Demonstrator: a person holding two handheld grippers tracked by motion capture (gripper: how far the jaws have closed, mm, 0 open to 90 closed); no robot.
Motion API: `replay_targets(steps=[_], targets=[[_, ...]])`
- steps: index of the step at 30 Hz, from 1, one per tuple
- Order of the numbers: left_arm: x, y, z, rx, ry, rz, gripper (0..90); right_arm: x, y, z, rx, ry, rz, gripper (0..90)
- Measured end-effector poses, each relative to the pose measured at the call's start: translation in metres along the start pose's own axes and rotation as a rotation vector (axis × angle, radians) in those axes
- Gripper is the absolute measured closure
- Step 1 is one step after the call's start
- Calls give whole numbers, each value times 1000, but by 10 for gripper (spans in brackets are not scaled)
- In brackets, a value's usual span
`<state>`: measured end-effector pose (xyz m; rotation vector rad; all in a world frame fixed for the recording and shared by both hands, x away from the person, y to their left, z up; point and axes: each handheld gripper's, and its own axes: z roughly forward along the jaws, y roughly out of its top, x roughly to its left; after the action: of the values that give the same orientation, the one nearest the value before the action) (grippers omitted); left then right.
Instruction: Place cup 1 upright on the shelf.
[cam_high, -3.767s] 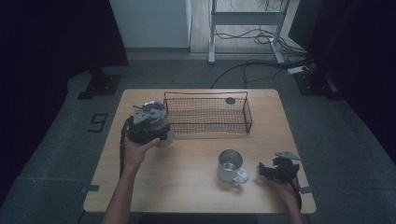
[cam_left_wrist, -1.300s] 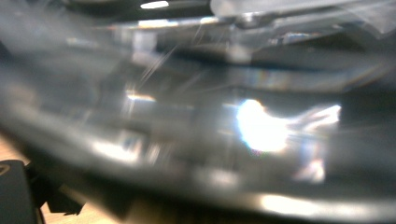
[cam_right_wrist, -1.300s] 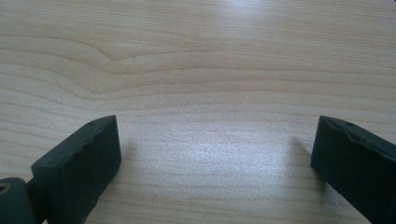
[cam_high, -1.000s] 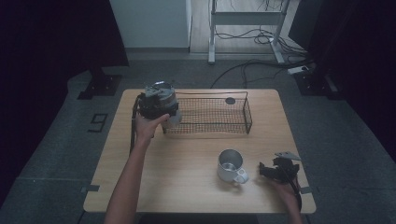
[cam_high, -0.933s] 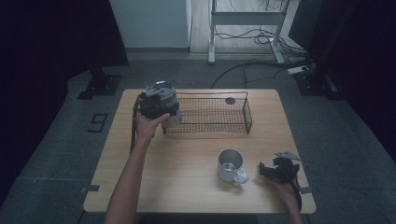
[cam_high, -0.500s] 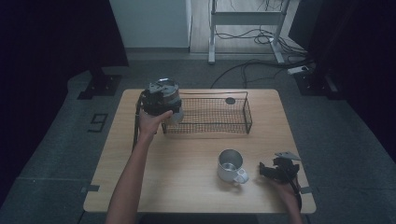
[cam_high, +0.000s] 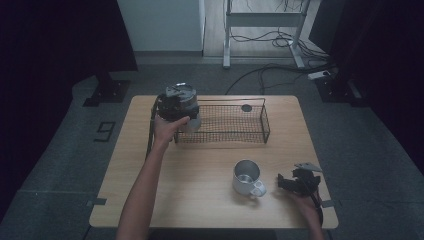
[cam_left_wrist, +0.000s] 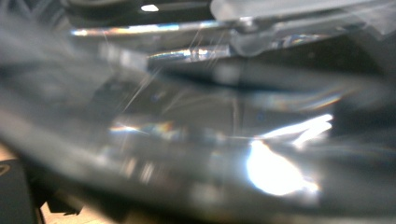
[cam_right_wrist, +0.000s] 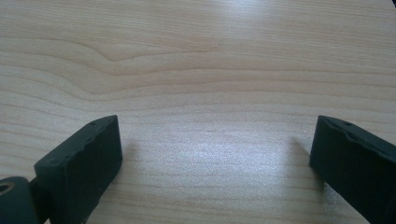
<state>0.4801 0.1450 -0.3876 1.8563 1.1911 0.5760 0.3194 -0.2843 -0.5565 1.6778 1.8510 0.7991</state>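
A person's left hand holds my left gripper (cam_high: 176, 106) raised over the left end of the black wire basket (cam_high: 265, 122). It is shut on a clear glass (cam_high: 193, 123), whose blurred, shiny wall sits very close to the camera in the left gripper view (cam_left_wrist: 210, 140). A steel mug (cam_high: 246, 177) with its handle to the right stands on the table's front right. Just right of the mug, my right gripper (cam_high: 289, 183) lies low on the wood. Its jaws are wide apart and hold nothing in the right gripper view (cam_right_wrist: 215, 140).
The wooden table (cam_high: 200, 200) has bare wood in the middle and at the front left. A small dark round object (cam_high: 246, 107) lies in the basket's far right part. Cables and a metal frame stand on the floor beyond the table.
My left gripper has carried the glass away from the table's left middle, up and toward the basket's left end. In the last second it drifted slightly right. The right gripper and mug stayed still.
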Motion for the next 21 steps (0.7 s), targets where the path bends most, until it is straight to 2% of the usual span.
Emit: replay_targets(steps=[10, 16, 18, 21], targets=[[-4, 6, 7, 3, -2, 17, 41, 0, 0, 0, 0, 0, 0, 22], [-4, 9, 13, 3, -7, 14, 41, 0, 0, 0, 0, 0, 1, 22], [-4, 10, 15, 0, -12, 2, 41, 0, 0, 0, 0, 0, 0, 22], [-5, 12, 18, 1, -8, 12, 41, 0, 0, 0, -1, 0, -1, 22]])
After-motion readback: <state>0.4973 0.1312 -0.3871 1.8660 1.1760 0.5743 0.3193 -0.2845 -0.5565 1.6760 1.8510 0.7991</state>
